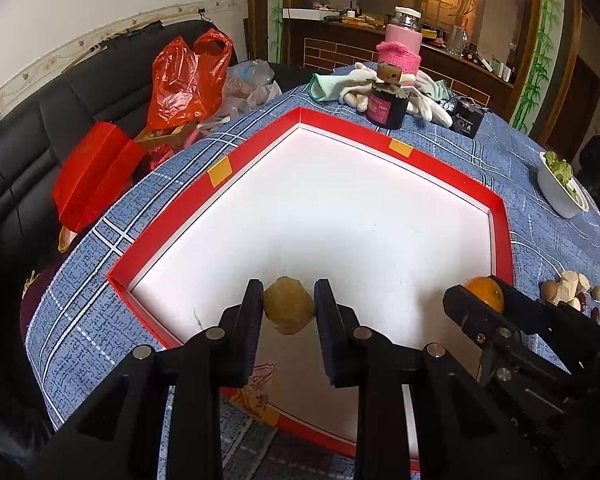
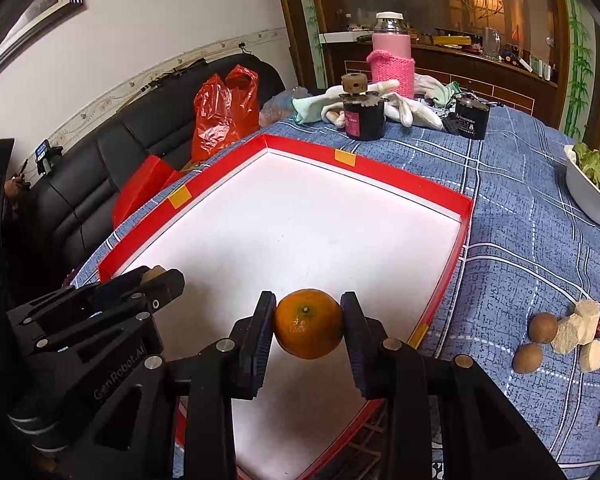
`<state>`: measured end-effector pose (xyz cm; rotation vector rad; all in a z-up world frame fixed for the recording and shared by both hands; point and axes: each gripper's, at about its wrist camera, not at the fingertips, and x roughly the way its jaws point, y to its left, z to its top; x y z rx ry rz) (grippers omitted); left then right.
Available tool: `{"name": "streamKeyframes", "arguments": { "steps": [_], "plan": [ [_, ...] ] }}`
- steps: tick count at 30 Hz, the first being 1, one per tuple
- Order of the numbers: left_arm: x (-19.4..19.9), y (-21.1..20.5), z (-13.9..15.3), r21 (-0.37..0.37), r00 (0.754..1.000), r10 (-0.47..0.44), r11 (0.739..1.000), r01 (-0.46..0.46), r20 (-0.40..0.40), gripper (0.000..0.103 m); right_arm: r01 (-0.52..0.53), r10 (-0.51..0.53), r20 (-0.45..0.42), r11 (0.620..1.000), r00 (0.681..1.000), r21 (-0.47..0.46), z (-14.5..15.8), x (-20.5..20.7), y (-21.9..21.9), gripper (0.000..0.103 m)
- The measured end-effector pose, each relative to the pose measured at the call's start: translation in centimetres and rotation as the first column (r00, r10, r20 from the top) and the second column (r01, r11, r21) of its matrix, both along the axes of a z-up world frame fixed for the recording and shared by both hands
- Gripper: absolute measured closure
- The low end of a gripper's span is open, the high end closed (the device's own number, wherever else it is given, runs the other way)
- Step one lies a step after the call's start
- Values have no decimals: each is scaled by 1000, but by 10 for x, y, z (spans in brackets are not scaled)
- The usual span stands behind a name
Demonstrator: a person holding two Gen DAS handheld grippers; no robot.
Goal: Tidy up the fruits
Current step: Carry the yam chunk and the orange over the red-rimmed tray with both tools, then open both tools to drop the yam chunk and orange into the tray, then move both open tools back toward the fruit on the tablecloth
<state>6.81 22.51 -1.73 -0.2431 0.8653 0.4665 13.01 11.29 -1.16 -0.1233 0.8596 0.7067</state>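
My left gripper [image 1: 289, 305] is shut on a small brownish-yellow fruit [image 1: 289, 311], held over the near part of a shallow red-rimmed box [image 1: 219, 174] with a white floor. My right gripper [image 2: 309, 322] is shut on an orange tangerine [image 2: 308, 323] above the same box [image 2: 466, 204], close to its near right side. In the left wrist view the right gripper [image 1: 485, 295] and its tangerine [image 1: 486, 292] show at the right. The right wrist view has the left gripper [image 2: 158, 276] at the left, its fruit [image 2: 153, 273] barely peeking out.
The blue checked tablecloth [image 2: 512, 240] carries several small brown fruits [image 2: 542, 327], pale chunks [image 2: 576, 330] and red dates at the right. A white bowl of greens [image 2: 592, 188] sits far right. A dark jar [image 2: 364, 118], pink bottle [image 2: 392, 54] and white gloves stand behind the box. Red bags [image 1: 188, 76] lie on the black sofa.
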Motion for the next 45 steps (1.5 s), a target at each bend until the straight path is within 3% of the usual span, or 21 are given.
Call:
{"name": "streamKeyframes", "arguments": {
  "steps": [6,8,9,10,11,24,31,35,37,39,45],
  "plan": [
    [3,4,-4,-22,999,22,1000,-23,-28,78,-1,1,-16,1000,1000,-12,-1,2,-1,67],
    [5,6,-6,-32,998,30,999,-32,-51,65,3,-3,-16,1000,1000,-10,-1,2,-2,67],
    [5,7,-6,-40,998,30,999,-32,-59,53,7,-7,-17,1000,1000,-11,-1,2,-3,67],
    [4,7,-6,-41,998,29,999,-31,-55,46,10,-10,-21,1000,1000,-9,-1,2,-3,59],
    [2,7,-5,-37,998,31,999,-33,-47,45,11,-11,-23,1000,1000,-4,0,1,-4,51],
    [-18,4,6,-29,998,63,998,-64,-27,39,28,-28,3,998,1000,52,16,-17,-28,41],
    [-38,-16,24,-66,995,69,996,-64,78,39,50,-55,55,995,997,88,31,-39,-70,36],
    [-45,-47,37,-41,988,-8,999,14,157,38,88,-100,107,990,989,113,41,-52,-109,30],
    [-44,-64,41,-16,982,-53,998,57,180,31,119,-136,130,984,982,131,44,-56,-133,27],
    [-44,-84,41,13,975,-103,995,102,195,31,163,-184,152,976,971,145,47,-58,-161,23],
    [-32,-134,30,36,954,-250,968,247,168,31,336,-365,167,925,916,180,42,-51,-245,17]
  ]
}}
